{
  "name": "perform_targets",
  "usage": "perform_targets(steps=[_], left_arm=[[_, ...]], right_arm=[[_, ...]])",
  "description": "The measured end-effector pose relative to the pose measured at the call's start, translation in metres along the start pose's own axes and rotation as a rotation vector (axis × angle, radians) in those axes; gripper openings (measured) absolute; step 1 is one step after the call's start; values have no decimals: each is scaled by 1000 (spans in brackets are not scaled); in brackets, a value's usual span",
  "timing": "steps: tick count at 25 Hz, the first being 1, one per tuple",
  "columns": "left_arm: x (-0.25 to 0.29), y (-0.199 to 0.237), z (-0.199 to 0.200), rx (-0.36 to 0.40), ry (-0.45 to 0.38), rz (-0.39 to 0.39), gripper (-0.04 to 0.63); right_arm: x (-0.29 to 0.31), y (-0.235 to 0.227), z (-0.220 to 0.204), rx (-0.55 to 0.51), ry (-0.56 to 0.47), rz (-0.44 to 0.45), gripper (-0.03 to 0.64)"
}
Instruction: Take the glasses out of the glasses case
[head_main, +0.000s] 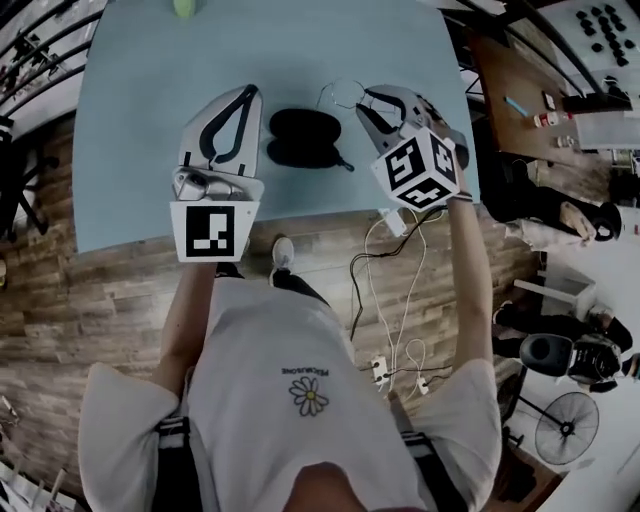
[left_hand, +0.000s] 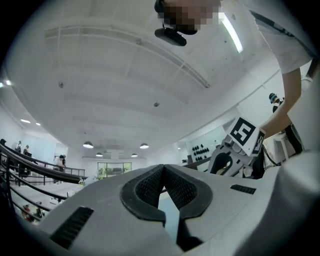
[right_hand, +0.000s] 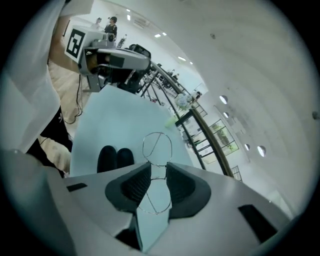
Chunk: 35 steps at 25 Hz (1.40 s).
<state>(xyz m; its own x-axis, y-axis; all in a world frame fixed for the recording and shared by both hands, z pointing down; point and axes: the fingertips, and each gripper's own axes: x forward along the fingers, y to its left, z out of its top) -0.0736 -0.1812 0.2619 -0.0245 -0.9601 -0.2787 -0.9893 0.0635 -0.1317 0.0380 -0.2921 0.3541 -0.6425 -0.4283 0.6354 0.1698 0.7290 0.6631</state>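
The black glasses case (head_main: 305, 137) lies open on the pale blue table (head_main: 150, 120); it also shows in the right gripper view as the case (right_hand: 115, 158). My right gripper (head_main: 368, 100) is lifted above the table to the right of the case, shut on thin wire-rimmed glasses (head_main: 345, 95). In its own view the right gripper (right_hand: 158, 175) pinches the glasses (right_hand: 157, 147) at the bridge, one lens above the pads and one below. My left gripper (head_main: 245, 95) hangs left of the case, jaws together and empty; from its own camera the left gripper (left_hand: 162, 167) points up toward the ceiling.
A small green object (head_main: 184, 7) sits at the table's far edge. White cables and a power strip (head_main: 400, 340) lie on the wooden floor by the person's feet. A brown table (head_main: 540, 90) with small items stands to the right, and a floor fan (head_main: 565, 425) is lower right.
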Motion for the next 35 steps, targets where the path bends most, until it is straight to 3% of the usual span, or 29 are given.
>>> perform_targets(steps=[5,14,17,20,25,30,35], left_arm=[[13,-10,28,-3,-51,-25,17],[32,-42,64,106,-102,-132,17],[30,-49,72,83,-110,-145,17],[27,-58,76,65,-123,-167,17],[27,-70,85,44,-144,-195,17],[25,-64,92,28,-155,-180,17],[27,-64,93,46,-164,-160,17]], right_arm=[[-52,-43,5,121,-86,-190,95],[-167,-93,-3,381,-290,-621,95],[-200,-95,1,443,-398,-739,95],[-232,-91,1,595,-539,-871,95],[-254,-56,-17,807,-627,-936,95],[-256,-29,-20,881,-644,-1003,95],[-252,-15,-27,931,-697,-970,95]])
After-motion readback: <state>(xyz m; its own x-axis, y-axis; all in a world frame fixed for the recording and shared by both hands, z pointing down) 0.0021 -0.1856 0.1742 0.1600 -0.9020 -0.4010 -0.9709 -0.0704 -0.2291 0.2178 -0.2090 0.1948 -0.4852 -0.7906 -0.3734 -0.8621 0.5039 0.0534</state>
